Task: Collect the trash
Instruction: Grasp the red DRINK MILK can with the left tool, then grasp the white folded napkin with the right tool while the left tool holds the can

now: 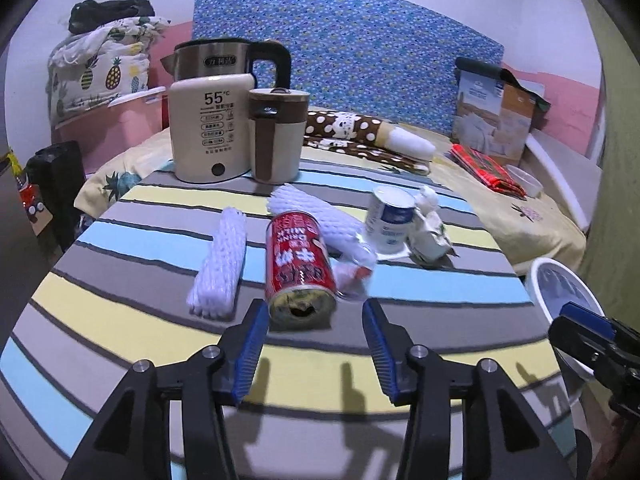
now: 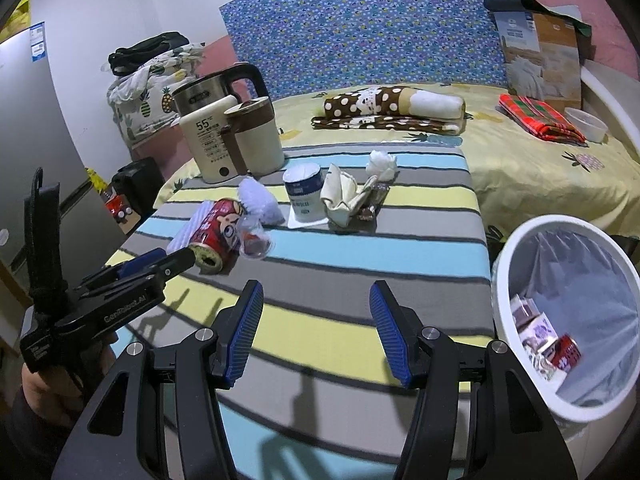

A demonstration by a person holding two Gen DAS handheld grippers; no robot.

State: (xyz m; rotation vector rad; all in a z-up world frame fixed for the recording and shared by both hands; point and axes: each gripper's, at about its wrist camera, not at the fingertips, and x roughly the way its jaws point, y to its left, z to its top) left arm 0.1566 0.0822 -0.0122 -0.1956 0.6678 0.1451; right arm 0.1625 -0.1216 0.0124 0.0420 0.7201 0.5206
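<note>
Both tongs stand open and empty: the left gripper (image 1: 316, 320) has its blue pads apart just short of the red milk-drink can lying on its side (image 1: 298, 268), while the right gripper (image 2: 316, 312) hovers over bare striped tablecloth (image 2: 360, 248).

I judge the job partly done. The white round bin with a clear liner (image 2: 516, 240), beside the table, already holds a few small printed cartons and wrappers.

Left on the table are the can, two white foam fruit nets (image 1: 220, 264), a clear plastic cup (image 2: 254, 240), a white-and-blue paper tub (image 2: 305, 192) and crumpled paper wrappers (image 2: 348, 196).
</note>
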